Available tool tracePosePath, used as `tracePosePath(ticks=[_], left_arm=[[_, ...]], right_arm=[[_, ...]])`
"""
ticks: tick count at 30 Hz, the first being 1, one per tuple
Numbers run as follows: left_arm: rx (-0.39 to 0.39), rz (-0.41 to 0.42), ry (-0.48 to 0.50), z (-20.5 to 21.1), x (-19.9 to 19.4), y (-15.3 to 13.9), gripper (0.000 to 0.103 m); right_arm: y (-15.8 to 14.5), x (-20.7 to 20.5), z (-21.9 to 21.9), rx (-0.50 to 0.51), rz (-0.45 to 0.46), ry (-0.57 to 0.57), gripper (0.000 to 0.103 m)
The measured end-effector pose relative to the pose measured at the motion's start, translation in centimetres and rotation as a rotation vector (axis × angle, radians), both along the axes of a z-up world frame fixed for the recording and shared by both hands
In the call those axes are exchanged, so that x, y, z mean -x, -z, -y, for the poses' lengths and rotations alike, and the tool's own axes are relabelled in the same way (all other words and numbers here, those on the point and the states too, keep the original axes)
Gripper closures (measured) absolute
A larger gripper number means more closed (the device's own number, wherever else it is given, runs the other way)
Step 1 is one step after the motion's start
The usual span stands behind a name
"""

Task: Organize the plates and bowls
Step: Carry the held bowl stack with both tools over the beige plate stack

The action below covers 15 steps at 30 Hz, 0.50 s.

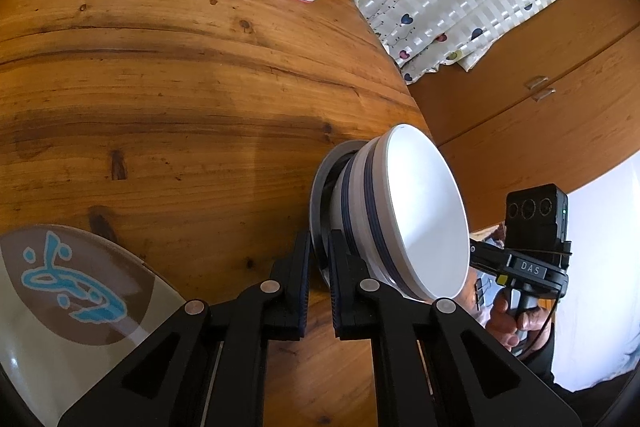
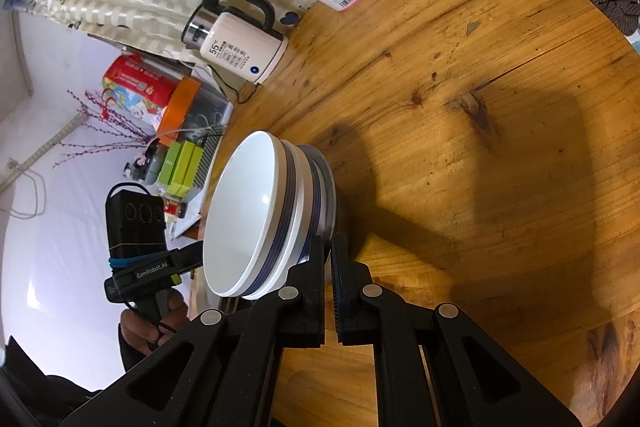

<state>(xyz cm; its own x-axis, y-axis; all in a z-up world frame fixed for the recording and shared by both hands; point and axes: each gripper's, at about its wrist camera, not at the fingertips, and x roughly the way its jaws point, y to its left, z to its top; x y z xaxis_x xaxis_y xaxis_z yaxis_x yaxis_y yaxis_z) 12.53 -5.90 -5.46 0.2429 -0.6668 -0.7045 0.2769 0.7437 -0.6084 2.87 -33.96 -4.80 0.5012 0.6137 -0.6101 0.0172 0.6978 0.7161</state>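
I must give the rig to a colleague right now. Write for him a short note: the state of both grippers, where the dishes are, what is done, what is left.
Left gripper: shut on the rim of the grey plate.
Right gripper: shut on the same plate rim, opposite side.
Two white bowls with blue bands sit nested on that plate; both grippers hold the stack over the wooden table.
A brown plate with a blue fish design lies apart on the table, left.
Done: bowls stacked on the grey plate.
Left: probably set the stack down, then deal with the fish plate.
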Motion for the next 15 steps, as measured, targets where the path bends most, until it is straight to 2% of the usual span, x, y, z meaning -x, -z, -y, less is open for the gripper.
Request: tracePosePath(ticks=[15], left_arm=[[0.000, 0.033, -0.011, -0.7, 0.4, -1.2, 0.096]], right_arm=[[-1.4, 0.0, -0.8, 0.007, 0.015, -0.012, 0.097]])
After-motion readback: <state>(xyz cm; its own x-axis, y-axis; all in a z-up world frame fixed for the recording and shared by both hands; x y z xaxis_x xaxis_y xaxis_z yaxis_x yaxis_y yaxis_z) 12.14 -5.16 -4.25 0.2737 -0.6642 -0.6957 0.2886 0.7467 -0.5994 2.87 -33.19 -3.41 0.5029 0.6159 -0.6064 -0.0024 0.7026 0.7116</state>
